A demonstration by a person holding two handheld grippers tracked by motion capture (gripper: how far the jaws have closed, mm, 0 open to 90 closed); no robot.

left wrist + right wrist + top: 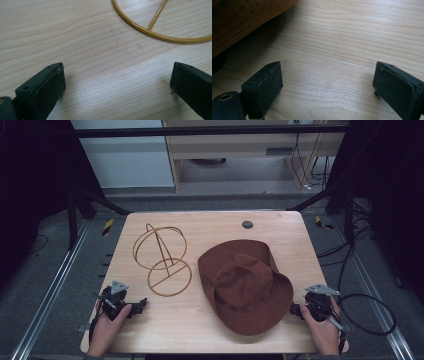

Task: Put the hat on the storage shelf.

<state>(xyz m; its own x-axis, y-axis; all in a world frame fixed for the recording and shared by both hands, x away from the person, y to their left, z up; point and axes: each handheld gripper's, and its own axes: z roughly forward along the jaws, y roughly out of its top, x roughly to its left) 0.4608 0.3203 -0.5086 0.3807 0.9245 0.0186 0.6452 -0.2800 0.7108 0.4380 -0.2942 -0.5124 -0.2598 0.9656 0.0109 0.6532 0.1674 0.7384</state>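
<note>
A: Taking the hat as the landmark, what lay farthest left of it?

B: The left gripper (141, 303), held in the person's left hand (107, 326) near the table's (200, 340) near-left corner, well apart from the hat (245, 287). Its jaws stood wide apart with only bare wood between them, nothing gripped. In the left gripper view (117, 82) the yellow ring (160, 37) curved across the wood just ahead of the jaws.

A: And between that gripper and the hat?

B: The wire stand (162, 260), just left of the hat and not touching it. Its flat ring (170, 277) lay on the table, with a rod rising to an upright hoop behind.

A: The hat itself?

B: Brown, wide-brimmed, lying crown-up on the right half of the table, its brim reaching toward the near edge. A small dark disc (247, 224) sat in the tabletop beyond it.

A: Right of the hat?

B: The right gripper (295, 309), in the right hand (322, 330), just beside the brim. Whether it touched the brim I could not tell. In the right gripper view (327, 82) its jaws were spread wide over bare wood, the brim (244, 22) at upper left.
</note>
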